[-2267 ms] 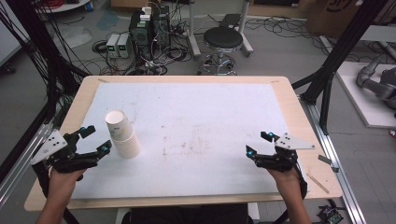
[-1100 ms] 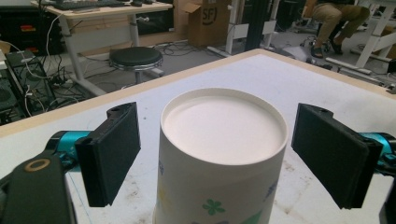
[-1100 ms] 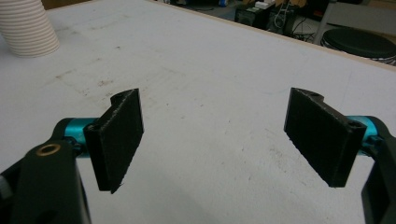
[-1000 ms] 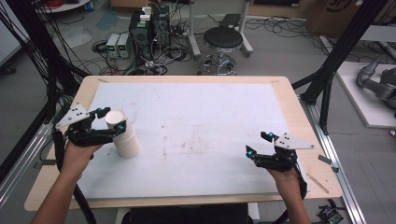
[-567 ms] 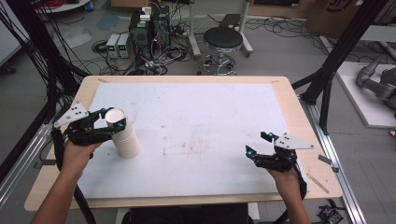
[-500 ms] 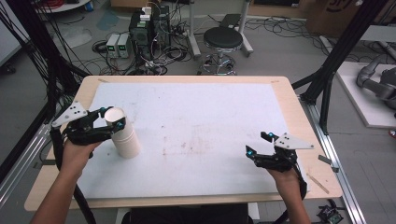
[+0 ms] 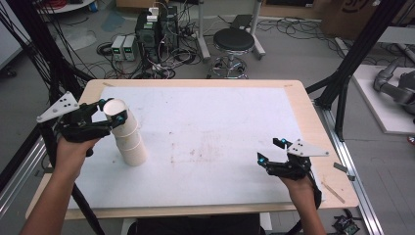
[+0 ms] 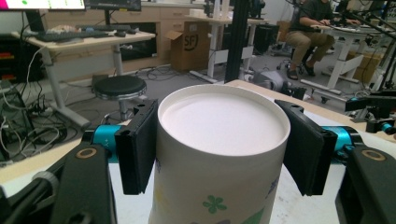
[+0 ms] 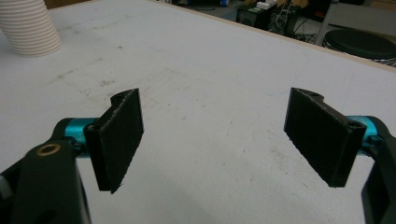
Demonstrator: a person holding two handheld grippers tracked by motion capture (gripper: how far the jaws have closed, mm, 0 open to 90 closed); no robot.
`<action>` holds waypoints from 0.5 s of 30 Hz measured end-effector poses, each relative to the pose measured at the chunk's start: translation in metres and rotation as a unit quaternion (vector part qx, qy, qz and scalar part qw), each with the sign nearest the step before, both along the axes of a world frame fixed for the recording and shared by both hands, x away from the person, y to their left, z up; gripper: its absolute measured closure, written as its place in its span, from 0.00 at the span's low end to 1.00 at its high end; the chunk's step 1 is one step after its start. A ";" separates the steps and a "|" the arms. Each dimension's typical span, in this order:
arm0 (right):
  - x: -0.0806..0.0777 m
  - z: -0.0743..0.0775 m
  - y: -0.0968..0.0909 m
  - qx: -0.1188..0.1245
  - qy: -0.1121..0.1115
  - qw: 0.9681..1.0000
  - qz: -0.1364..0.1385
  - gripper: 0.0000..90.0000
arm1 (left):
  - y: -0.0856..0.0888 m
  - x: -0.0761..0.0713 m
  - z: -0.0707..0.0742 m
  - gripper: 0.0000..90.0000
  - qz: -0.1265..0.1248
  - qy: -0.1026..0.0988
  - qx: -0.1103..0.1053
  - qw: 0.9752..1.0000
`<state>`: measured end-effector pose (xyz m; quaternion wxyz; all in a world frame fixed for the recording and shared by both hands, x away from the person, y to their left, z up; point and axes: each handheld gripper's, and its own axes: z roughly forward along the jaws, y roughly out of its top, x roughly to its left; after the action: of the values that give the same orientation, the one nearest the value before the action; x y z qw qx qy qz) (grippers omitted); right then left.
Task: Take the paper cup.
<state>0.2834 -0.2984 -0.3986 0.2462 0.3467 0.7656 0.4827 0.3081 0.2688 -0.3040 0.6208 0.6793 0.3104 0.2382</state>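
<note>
A stack of upturned white paper cups (image 7: 132, 147) stands at the left of the white table top (image 7: 220, 112). Its top cup (image 7: 115, 105) sits tilted and raised a little above the rest, and my left gripper (image 7: 111, 110) is shut on it near its base. In the left gripper view both pads (image 8: 140, 140) press the sides of that cup (image 8: 222, 130), which has small flower prints. My right gripper (image 7: 271, 151) hovers low over the table's right front, open, with nothing between its pads (image 9: 119, 135). The ribbed foot of the cup stack (image 9: 29, 25) shows far off.
A small grey part (image 7: 338, 167) and a wooden stick (image 7: 335, 192) lie on the table's bare right edge. Beyond the far edge are a black stool (image 7: 235, 40) and power units with cables (image 7: 151, 29). Black frame legs (image 7: 342, 83) flank the table.
My left gripper moved from the table's front left up to the cup stack, closed on the top cup, and now that cup sits higher and tilted. The right gripper has stayed put.
</note>
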 end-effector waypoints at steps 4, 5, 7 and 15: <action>0.000 0.001 0.000 0.003 0.003 1.000 -0.002 0.22 | -0.004 -0.002 0.017 0.38 -0.006 -0.019 0.004 1.000; 0.000 0.001 0.000 0.003 0.002 1.000 -0.002 0.22 | -0.006 -0.002 0.022 0.38 -0.006 -0.025 0.004 1.000; 0.000 0.001 0.000 0.003 0.001 1.000 0.000 0.22 | -0.010 -0.003 0.030 0.38 -0.009 -0.035 0.005 0.999; 0.000 0.002 0.002 0.006 0.000 1.000 0.003 0.22 | -0.039 -0.005 0.045 0.39 -0.054 -0.052 0.008 0.997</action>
<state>0.2831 -0.2968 -0.3964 0.2424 0.3457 0.7637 0.4883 0.3028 0.2295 -0.2586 0.6422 0.6870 0.2390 0.2420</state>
